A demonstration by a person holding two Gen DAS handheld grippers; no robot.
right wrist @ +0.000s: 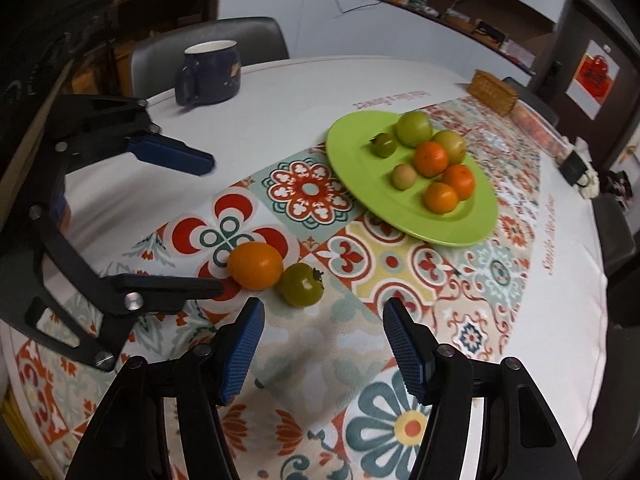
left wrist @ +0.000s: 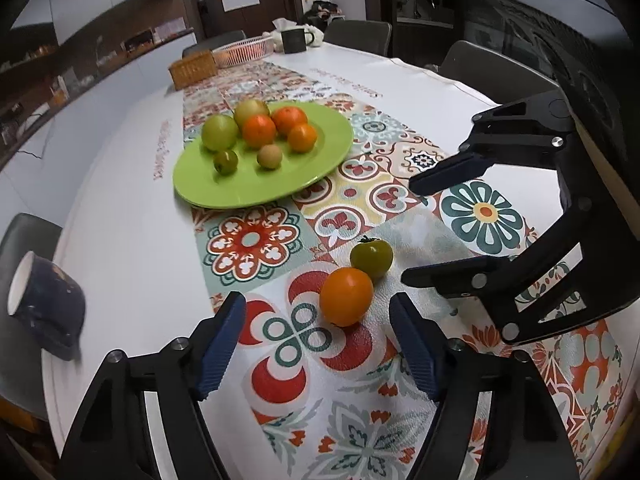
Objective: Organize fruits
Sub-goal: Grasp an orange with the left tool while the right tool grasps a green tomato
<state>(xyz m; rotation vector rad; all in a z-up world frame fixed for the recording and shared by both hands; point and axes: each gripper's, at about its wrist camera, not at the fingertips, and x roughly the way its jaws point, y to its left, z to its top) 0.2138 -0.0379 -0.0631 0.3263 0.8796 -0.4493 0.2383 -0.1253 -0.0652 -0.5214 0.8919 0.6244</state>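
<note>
Lying on the patterned cloth (left wrist: 256,240) of the counter (left wrist: 120,240), two loose fruits are seen touching: an orange fruit (left wrist: 346,297) and a green fruit (left wrist: 371,258) with a dark stem cap. Beyond them a green plate (left wrist: 320,160) is set on the cloth, loaded with seven fruits: three orange, four green or pale. The left gripper (left wrist: 318,308) is held tilted down over the orange fruit, its fingers (left wrist: 224,340) apart, the fruit lying just ahead of the gap and untouched. The right gripper (right wrist: 324,316) is held beside it, fingers (right wrist: 406,354) likewise apart and clamped on nothing; the green fruit is seen just ahead of its left finger. Each gripper is caught in the other's view, jaws spread, tips near the loose pair. A dark mug (right wrist: 210,72) is noted at the counter's edge, well apart from the plate. A wicker basket (left wrist: 193,69) and a white basket (left wrist: 244,51) are seen at the far end.
</note>
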